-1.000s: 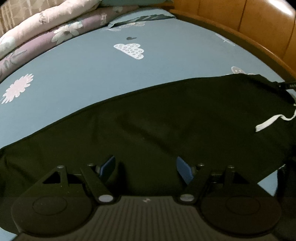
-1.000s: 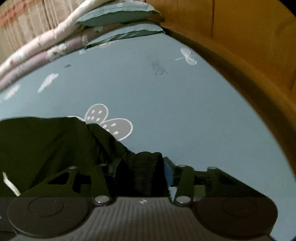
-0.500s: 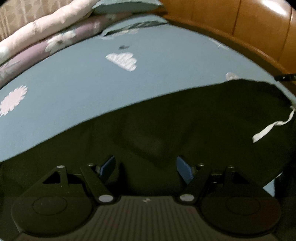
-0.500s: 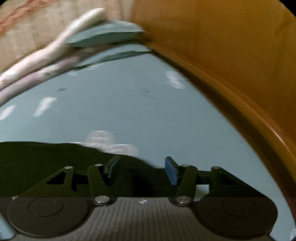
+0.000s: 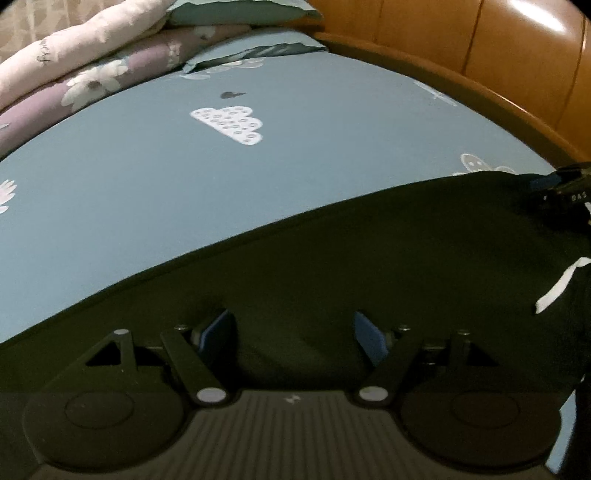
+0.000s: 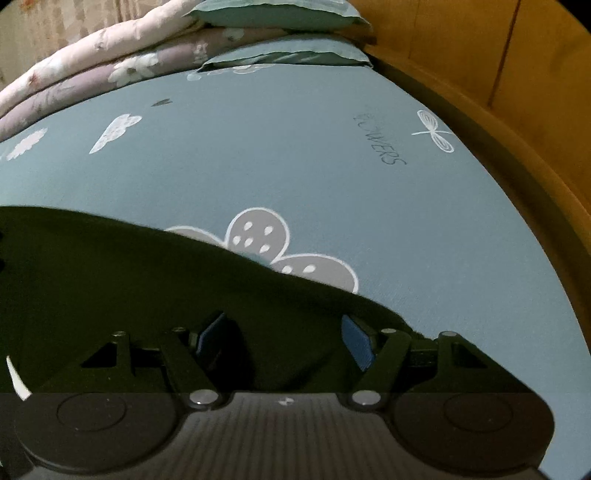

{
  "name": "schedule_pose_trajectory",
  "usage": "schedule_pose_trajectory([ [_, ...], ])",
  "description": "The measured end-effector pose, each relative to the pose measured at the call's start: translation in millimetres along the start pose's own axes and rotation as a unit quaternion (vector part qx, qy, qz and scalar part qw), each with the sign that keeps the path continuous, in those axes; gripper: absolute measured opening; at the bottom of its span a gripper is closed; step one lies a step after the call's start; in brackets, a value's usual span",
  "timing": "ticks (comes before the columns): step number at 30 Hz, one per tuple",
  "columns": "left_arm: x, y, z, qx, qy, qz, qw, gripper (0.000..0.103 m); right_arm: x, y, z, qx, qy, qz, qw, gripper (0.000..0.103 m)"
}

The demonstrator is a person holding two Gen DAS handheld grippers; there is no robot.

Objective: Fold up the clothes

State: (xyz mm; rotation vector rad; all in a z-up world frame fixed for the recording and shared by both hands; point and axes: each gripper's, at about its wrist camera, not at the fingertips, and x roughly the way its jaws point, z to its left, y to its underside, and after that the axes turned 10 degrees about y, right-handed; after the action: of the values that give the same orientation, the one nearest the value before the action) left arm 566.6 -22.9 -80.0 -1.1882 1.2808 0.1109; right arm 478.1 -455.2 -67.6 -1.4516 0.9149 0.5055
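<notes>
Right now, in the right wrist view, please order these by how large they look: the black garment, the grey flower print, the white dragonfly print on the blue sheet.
Largest to smallest:
1. black garment, nearest the camera
2. grey flower print, partly covered
3. white dragonfly print

Bed: blue sheet, white cloud and flower prints. Wooden bed frame, glossy, along the right. Folded floral quilts and teal pillows stacked at far end.
</notes>
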Motion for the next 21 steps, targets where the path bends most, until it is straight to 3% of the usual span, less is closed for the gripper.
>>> schedule_pose_trajectory([
  [5, -20, 5, -11, -0.002, -0.008, 0.003, 1.0, 0.074, -17, 4, 0, 0.01, 0.002, 0.001, 1.0, 0.073],
  [9, -36, 19, -34, 0.034, 0.009, 0.013, 0.9993, 0.075, -54, 0, 2, 0.017, -0.009, -0.018, 1.0, 0.077],
  [13, -38, 35, -51, 0.075, -0.019, 0.036, 0.9963, 0.076, -95, 2, 12, 0.008, -0.021, -0.026, 0.999, 0.081],
  [17, -35, 47, -37, 0.031, -0.017, 0.054, 0.9979, 0.08, -131, 14, 28, -0.007, -0.024, -0.029, 0.999, 0.082],
  [21, -49, 53, -16, -0.016, -0.045, 0.06, 0.997, 0.08, -162, 33, 38, -0.014, -0.021, -0.027, 0.999, 0.084],
])
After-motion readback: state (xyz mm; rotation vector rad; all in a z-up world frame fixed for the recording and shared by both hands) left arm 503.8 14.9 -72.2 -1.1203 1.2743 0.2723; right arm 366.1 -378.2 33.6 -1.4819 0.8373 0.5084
